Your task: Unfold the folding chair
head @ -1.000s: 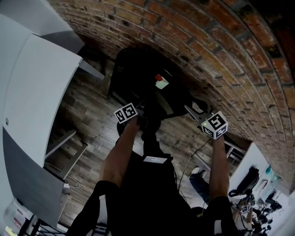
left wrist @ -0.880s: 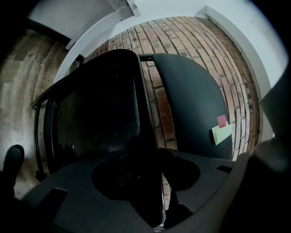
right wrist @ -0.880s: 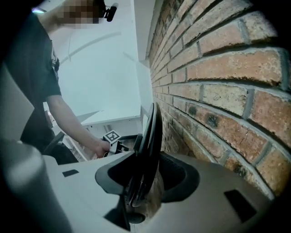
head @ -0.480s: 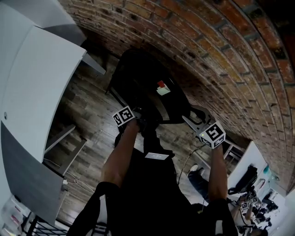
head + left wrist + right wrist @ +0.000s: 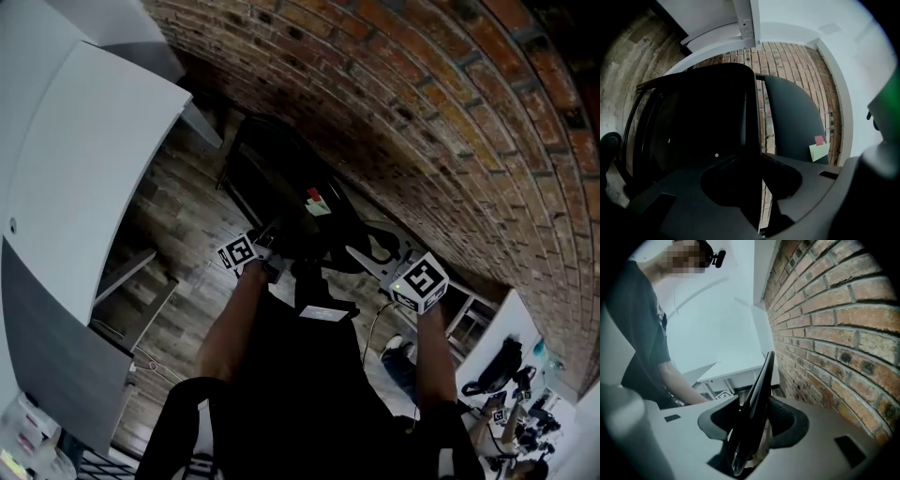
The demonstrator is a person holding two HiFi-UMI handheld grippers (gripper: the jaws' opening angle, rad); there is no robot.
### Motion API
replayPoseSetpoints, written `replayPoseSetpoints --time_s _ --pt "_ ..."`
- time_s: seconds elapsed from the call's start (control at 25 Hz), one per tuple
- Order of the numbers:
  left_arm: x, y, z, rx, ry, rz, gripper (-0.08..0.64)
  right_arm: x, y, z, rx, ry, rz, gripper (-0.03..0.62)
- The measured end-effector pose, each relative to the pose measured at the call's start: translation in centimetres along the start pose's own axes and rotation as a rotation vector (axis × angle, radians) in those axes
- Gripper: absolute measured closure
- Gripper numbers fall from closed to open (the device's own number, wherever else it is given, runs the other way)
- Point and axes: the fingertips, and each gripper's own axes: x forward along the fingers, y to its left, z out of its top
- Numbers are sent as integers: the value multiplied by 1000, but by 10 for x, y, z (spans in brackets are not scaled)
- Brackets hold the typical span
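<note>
Work is sitting at the grab-and-pull step: the left gripper [image 5: 755, 174], whose jaws have just been closing, is pinching narrowly on a dark panel edge of the folding chair [image 5: 281, 178], while the right gripper [image 5: 752, 420] is clamping another thin edge of it with jaws set wider. The chair is standing only partly opened, as far as I can tell, on the wooden floor [image 5: 187, 220] close to the brick wall [image 5: 422, 112]. Next, I reckon, the two holds are needing to draw seat and back apart without slipping.
</note>
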Motion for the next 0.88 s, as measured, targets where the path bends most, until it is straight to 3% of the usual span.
replayPoseSetpoints --time_s 0.12,0.32,0.36,0.6,0.88 --pt "-8 -4 1 -34 0 -34 434 26 -3 23 75 30 4 423" --pt "-12 -1 2 -6 17 -39 434 71 -6 14 70 314 -78 433" --pt "-12 -1 1 -7 23 -43 434 72 -5 12 92 334 -77 491" --pt "-9 -3 2 4 74 -66 433 70 -11 13 170 317 -110 518" --pt "-11 -2 1 13 104 -69 426 70 -8 13 182 313 -104 523"
